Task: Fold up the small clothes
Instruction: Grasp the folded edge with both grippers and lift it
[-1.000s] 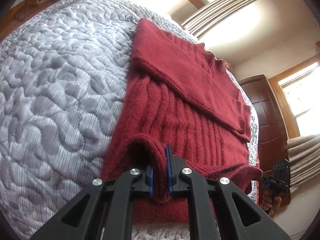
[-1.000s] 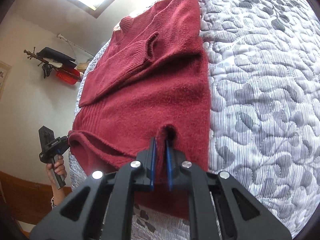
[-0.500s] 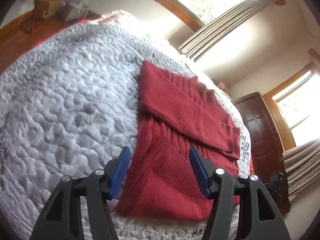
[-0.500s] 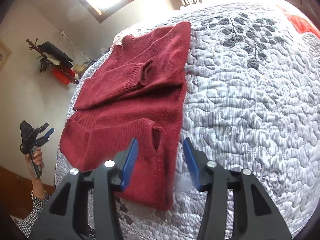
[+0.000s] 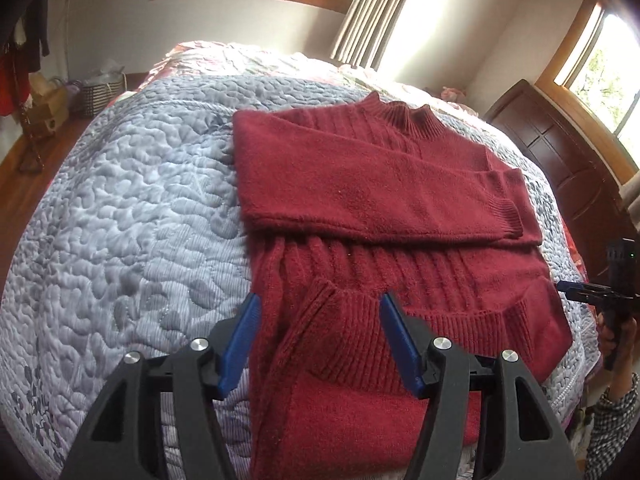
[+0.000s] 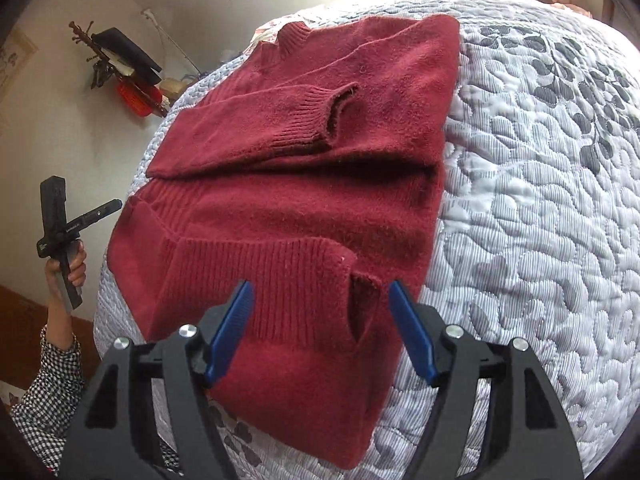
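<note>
A dark red knit sweater [image 5: 384, 208] lies on the quilted bed, sleeves folded across its chest and collar at the far end. In the right wrist view the same sweater [image 6: 304, 176] shows a sleeve cuff lying on the body. Its ribbed hem is turned back over the body at the near end. My left gripper [image 5: 320, 336] stands open above the hem's left part, holding nothing. My right gripper [image 6: 320, 322] is open too, over the hem's right corner. Each gripper also appears small in the other's view, held by a hand.
The grey-white quilt [image 5: 132, 216] covers the bed [image 6: 540, 184] on both sides of the sweater. A dark wooden cabinet [image 5: 560, 148] stands at the right, baskets [image 5: 96, 88] on the floor at the left. A coat rack [image 6: 116, 60] hangs on the wall. A checked sleeve [image 6: 48, 392] is at the lower left.
Both grippers were shut on the sweater's hem a second ago. They have let go, opened wide and drawn back and up; the hem now rests folded back on the body.
</note>
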{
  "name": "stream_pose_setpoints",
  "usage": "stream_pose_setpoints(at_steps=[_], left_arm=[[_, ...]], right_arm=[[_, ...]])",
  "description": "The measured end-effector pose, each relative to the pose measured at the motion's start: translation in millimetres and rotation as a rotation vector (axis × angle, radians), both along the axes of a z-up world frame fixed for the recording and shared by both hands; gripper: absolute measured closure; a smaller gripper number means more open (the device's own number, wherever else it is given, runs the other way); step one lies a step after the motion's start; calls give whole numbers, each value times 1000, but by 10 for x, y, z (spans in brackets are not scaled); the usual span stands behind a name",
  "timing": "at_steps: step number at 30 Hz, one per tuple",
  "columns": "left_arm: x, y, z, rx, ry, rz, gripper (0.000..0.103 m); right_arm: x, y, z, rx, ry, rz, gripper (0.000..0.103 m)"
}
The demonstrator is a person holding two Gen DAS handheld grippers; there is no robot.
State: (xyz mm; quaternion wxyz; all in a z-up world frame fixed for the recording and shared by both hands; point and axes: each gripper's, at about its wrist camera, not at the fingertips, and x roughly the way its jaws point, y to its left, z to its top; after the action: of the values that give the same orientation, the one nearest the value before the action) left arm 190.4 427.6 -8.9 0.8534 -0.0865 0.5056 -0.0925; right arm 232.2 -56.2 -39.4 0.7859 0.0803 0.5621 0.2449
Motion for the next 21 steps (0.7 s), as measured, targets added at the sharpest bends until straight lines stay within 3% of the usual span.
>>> stream_pose_setpoints(at_steps=[7, 11, 12, 13, 16, 21], left_arm=[[63, -39, -191, 51, 29, -36, 41], [54, -90, -197, 92, 25, -61, 41], [47, -101, -201, 103, 25, -66, 41], [37, -112, -198, 117, 22, -68, 43], [-16, -157, -192, 168, 0, -92, 61], [-124, -179, -162, 216, -28, -96, 81]], right_arm=[[39, 162, -157, -58, 16, 65, 32], [14, 331, -178, -147, -11, 111, 54], [9, 355, -173, -151, -18, 120, 64], [3, 370, -165, -148, -25, 126, 77], [-7, 378, -137, -151, -43, 122, 96], [-74, 284, -63, -110, -63, 115, 97]])
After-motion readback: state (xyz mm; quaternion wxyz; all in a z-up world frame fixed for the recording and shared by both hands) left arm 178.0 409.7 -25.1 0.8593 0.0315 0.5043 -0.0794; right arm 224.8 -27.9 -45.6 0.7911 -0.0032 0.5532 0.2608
